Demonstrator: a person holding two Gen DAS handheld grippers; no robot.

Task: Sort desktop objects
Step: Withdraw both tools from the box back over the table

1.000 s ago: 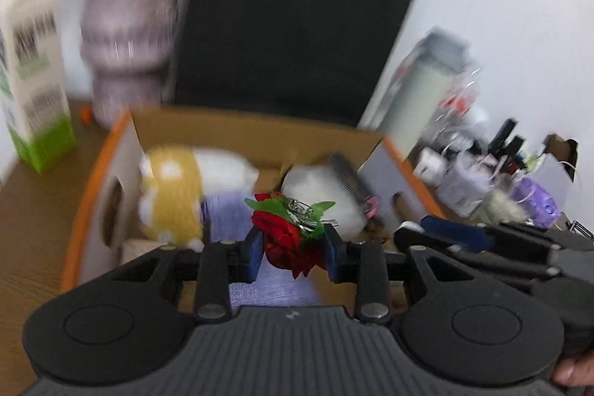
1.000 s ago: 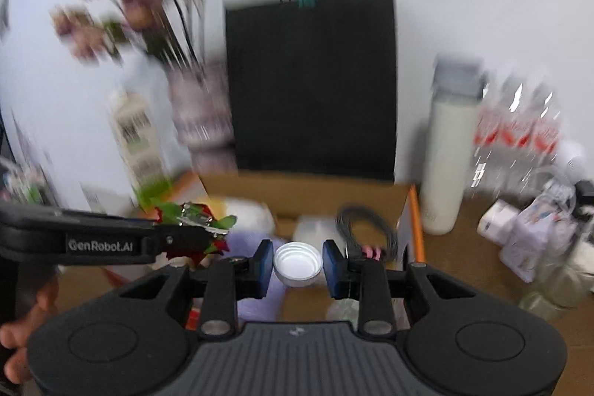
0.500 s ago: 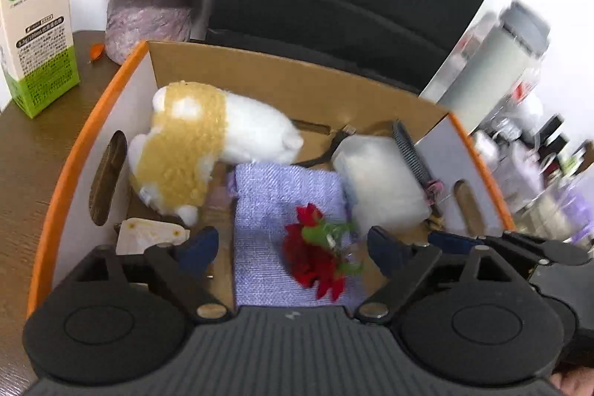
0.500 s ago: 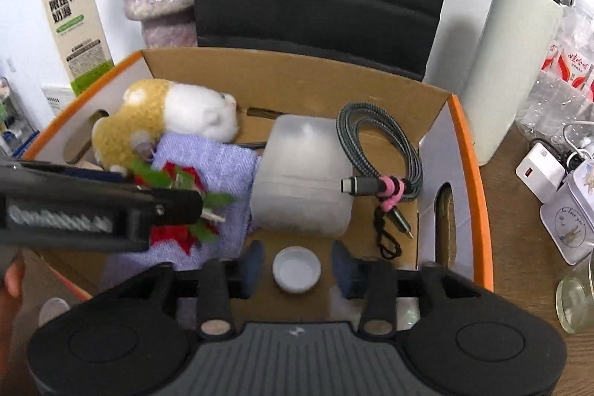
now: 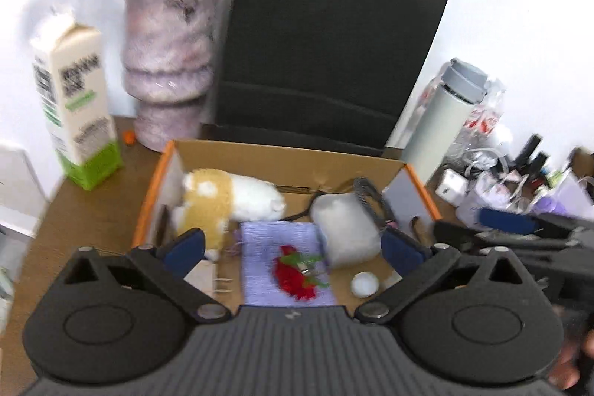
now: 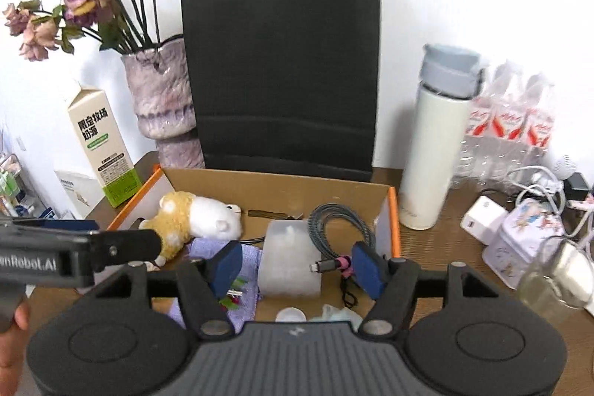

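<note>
A cardboard box [image 5: 159,188] with orange edges holds the sorted things. A red rose clip [image 5: 295,277] lies on a purple cloth [image 5: 274,240] inside it, below my left gripper [image 5: 293,245], whose jaws are opening wide with nothing between the pads. A white cap [image 6: 290,314] rests on the box floor under my right gripper [image 6: 297,264]; its jaws are opening too, and are empty. The same cap [image 5: 365,284] shows beside the rose. A plush toy [image 6: 193,214], a frosted white block [image 6: 287,258] and a coiled cable [image 6: 334,221] also lie in the box.
Behind the box stand a black paper bag [image 6: 282,62], a flower vase [image 5: 169,62] and a milk carton [image 5: 74,106]. A white thermos [image 6: 434,151], a charger [image 6: 482,218], a printed tin [image 6: 519,244] and a glass [image 6: 549,273] crowd the right side.
Both grippers let go: the rose dropped onto the purple cloth and the cap onto the box floor. The jaws spread wider and both hands rose away from the box.
</note>
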